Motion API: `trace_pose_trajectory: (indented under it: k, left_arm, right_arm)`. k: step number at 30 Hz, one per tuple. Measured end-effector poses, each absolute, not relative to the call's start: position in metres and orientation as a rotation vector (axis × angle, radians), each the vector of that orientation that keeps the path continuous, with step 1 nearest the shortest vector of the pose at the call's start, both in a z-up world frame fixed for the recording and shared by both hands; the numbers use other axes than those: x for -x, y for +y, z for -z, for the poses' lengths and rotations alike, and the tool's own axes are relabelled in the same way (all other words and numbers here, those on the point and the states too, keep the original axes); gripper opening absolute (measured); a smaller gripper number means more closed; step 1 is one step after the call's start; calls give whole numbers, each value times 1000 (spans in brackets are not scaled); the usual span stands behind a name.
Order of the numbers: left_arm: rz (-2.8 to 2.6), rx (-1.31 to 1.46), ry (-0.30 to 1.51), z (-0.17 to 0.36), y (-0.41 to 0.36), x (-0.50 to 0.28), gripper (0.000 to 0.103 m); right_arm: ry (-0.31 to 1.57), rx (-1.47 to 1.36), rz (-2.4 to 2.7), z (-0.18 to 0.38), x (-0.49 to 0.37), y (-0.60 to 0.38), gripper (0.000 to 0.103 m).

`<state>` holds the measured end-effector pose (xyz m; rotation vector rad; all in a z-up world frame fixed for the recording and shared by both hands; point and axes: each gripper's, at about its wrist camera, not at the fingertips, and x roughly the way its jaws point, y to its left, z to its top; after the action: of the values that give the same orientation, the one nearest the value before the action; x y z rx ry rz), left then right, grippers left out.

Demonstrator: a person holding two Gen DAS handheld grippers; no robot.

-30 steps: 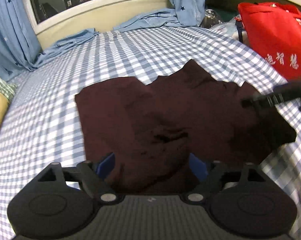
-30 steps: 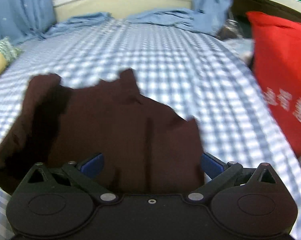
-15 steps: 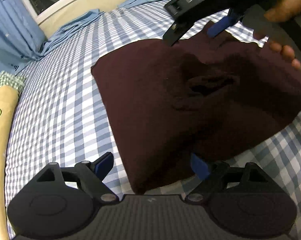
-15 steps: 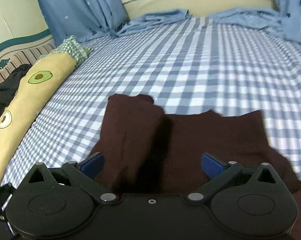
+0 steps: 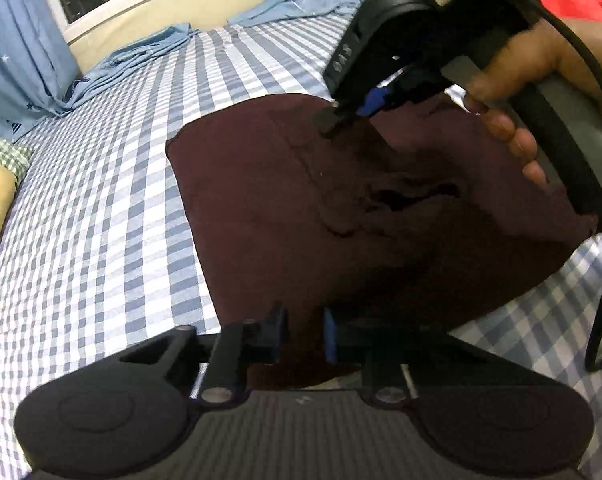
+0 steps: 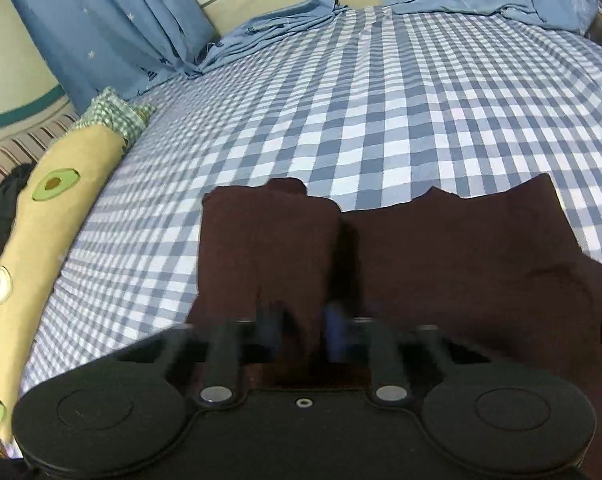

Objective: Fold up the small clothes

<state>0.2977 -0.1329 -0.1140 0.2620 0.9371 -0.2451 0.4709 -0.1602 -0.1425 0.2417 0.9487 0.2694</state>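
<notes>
while both my jaws have just been closing, this is how things stand:
left gripper (image 5: 303,334): pinched on the near edge of the maroon garment (image 5: 285,208), cloth showing between the fingers.
right gripper (image 5: 341,118): nipped onto the garment's far edge, held by the person's hand (image 5: 513,80); its own view blurs the fingers but shows them drawn close with dark fabric between.
garment place: lying mostly flat on the checked bedsheet (image 5: 101,220), rumpled at the middle, one side already doubled over.
risk, thin bite: i judge each grip takes only the rim, so a lift could let the cloth slip free.
risk, extra layer: if i catch only the top layer, the fold would drag open and bunch.
risk, sheet: pinching the bedsheet along with it would tug the bedding.
writing: pale letters on the right gripper's body, too skewed to read surely.
bolster (image 6: 41,216): avocado print, no words.
</notes>
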Motion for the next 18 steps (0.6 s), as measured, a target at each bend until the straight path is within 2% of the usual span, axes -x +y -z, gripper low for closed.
trace_pose_trajectory:
  k: [3, 11, 18]
  left_arm:
    - [257, -220, 906, 102, -131, -297, 9]
    - [333, -247, 827, 71, -161, -288, 7]
    - [431, -269, 791, 57, -193, -280, 7]
  right_arm:
    - [886, -212, -291, 128, -462, -161, 6]
    - [758, -192, -286, 73, -440, -193, 5]
    - [724, -190, -191, 51, -407, -256, 5]
